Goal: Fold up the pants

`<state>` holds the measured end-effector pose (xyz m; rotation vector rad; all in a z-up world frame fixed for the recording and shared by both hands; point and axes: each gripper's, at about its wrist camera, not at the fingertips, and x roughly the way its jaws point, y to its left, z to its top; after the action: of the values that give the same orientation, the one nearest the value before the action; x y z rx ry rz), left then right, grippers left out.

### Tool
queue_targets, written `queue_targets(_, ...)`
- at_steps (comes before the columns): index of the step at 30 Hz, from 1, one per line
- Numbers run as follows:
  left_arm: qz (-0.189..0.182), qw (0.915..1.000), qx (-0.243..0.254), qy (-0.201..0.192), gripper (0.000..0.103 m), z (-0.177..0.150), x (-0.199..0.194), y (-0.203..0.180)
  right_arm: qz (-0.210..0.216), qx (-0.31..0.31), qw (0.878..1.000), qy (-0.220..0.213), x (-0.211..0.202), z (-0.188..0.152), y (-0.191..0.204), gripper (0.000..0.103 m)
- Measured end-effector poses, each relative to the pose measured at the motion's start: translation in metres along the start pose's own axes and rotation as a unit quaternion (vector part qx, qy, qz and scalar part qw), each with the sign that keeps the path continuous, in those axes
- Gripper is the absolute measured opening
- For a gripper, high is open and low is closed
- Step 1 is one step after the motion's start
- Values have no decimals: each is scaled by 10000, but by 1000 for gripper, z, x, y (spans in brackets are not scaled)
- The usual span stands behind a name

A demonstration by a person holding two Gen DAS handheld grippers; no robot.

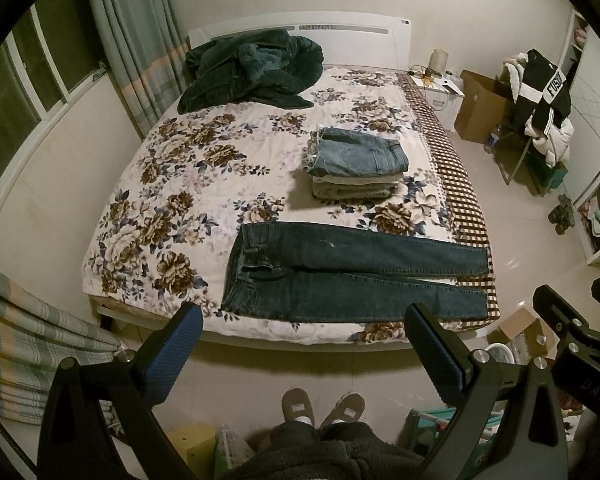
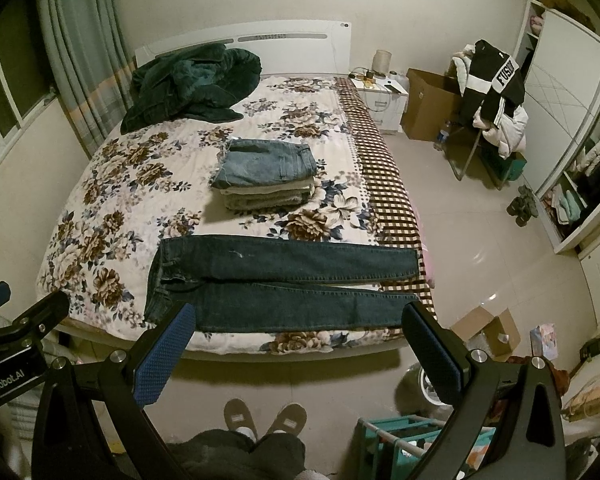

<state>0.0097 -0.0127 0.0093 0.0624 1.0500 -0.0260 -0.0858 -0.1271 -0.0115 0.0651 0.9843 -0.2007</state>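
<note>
Dark blue jeans (image 1: 348, 272) lie flat across the near end of the floral bed (image 1: 188, 184), waist to the left, the two legs stretching right to the checked edge. They also show in the right wrist view (image 2: 284, 280). My left gripper (image 1: 304, 344) is open and empty, held above the floor in front of the bed, apart from the jeans. My right gripper (image 2: 300, 344) is open and empty at the same height; it also shows at the right edge of the left wrist view (image 1: 572, 304).
A stack of folded pants (image 1: 356, 164) sits mid-bed behind the jeans. A dark green blanket (image 1: 252, 68) is bunched at the headboard. Slippered feet (image 1: 324, 408) stand on the tiled floor. A nightstand (image 2: 384, 100), cardboard box (image 2: 432, 100), chair with clothes (image 2: 492, 92) and wardrobe (image 2: 572, 128) stand right.
</note>
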Motion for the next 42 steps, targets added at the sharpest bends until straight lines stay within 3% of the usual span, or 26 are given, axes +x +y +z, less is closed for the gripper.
queue_targets(11,8,10000,-42,28,103,19,-12,9,95,-54,9999,110,5,7,-4,103)
queue_targets(20,439,9983,-343,-180,103,27,28,9,44,95,9997,216,66,9,-30,103)
queue_targets(27,1066,9934,-368,-193,103,44,99,-5,-153,273,9986,417,162,31,-64,103)
queue_targets(31,1208,9916,-429,154,103,56,154,-4,-277,459,9964,650,227,47,-83,103)
queue_targets(37,1187,9841,-817,1038,103,83,256,10,-428,1043,9866,1183,353,72,-114,103)
queue_targets(40,1167,9738,-1214,1526,103,99,316,26,-445,1589,9733,1597,428,79,-138,103)
queue_targets(42,1116,9611,-1644,1920,103,110,371,44,-541,1949,9614,1864,482,81,-157,103)
